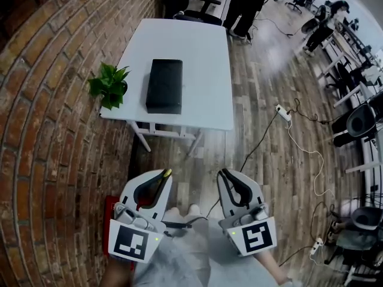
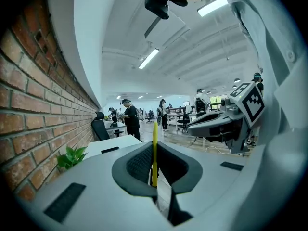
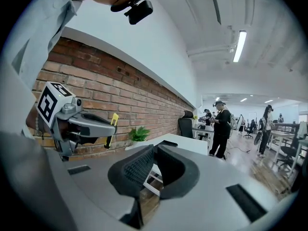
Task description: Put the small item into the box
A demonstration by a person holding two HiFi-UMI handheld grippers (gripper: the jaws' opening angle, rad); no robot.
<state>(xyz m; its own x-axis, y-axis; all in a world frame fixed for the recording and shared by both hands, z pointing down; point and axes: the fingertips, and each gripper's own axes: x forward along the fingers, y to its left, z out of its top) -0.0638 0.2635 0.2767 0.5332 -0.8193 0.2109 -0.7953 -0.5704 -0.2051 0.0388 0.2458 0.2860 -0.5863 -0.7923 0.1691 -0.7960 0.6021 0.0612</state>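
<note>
**Small item in the left tongs, box well off on the table**

The small item (image 2: 155, 150), one thin yellow strip, stands upright, pinched between the pads of the left gripper (image 1: 163, 175); its jaws are closed flat against it and its yellow tip pokes out past them. The right gripper (image 1: 223, 173) is just beside it, jaws pressed together with nothing between them. That makes two grippers, both held low and close to the person's body.

Beyond them lies a stretch of wooden floor (image 1: 263, 160), then one white table (image 1: 200, 46) against the brick wall (image 1: 42, 112). One black box (image 1: 164, 85) lies flat on the table, well apart from both grippers, and one green potted plant (image 1: 109, 85) sits at the table's left edge beside it. A white power strip (image 1: 283, 113) with its cable lies on the floor to the table's right. Farther back are office chairs and at least two people standing.
</note>
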